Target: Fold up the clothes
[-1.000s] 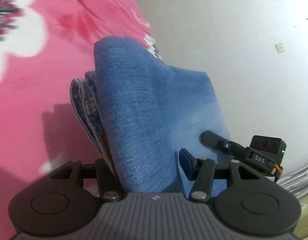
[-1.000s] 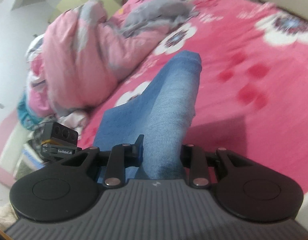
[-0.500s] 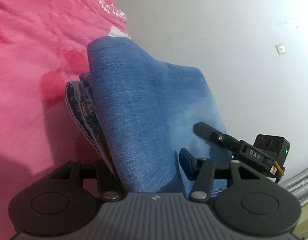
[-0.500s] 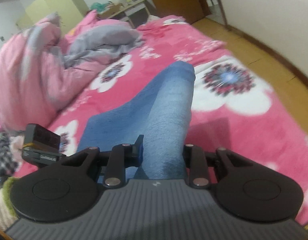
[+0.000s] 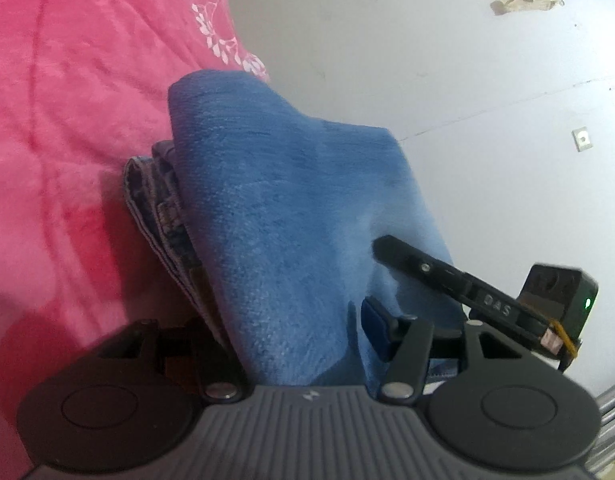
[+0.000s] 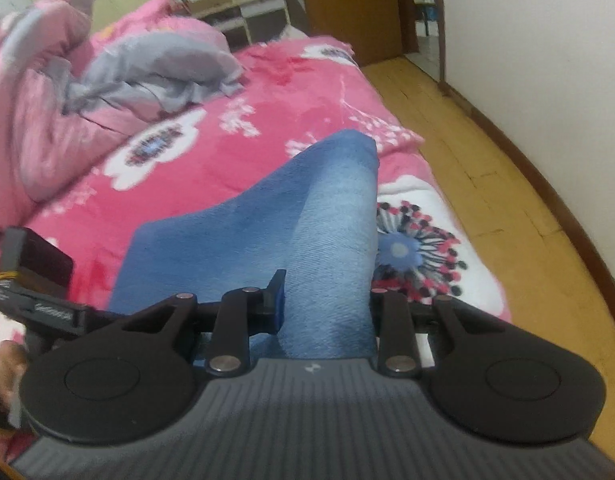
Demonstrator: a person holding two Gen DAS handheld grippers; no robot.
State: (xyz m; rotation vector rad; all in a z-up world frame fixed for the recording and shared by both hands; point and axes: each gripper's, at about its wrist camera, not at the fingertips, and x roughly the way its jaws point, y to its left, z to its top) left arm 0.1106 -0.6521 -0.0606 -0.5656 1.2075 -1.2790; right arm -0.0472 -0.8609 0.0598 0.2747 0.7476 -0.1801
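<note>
Your left hand-held gripper [image 5: 295, 320]: folded jeans [image 5: 291, 208] between its jaws, bed [image 5: 67, 100] left and under, wall [image 5: 447, 60] right and behind. Your right hand-held gripper [image 5: 391, 250] enters from right, tip on same jeans. Right wrist view: jeans between jaws of right hand-held gripper, over bed; crumpled quilt [image 6: 67, 92] far left on bed; floor [image 6: 507, 184] right of bed; desk [image 6: 243, 8] beyond bed's far end.
</note>
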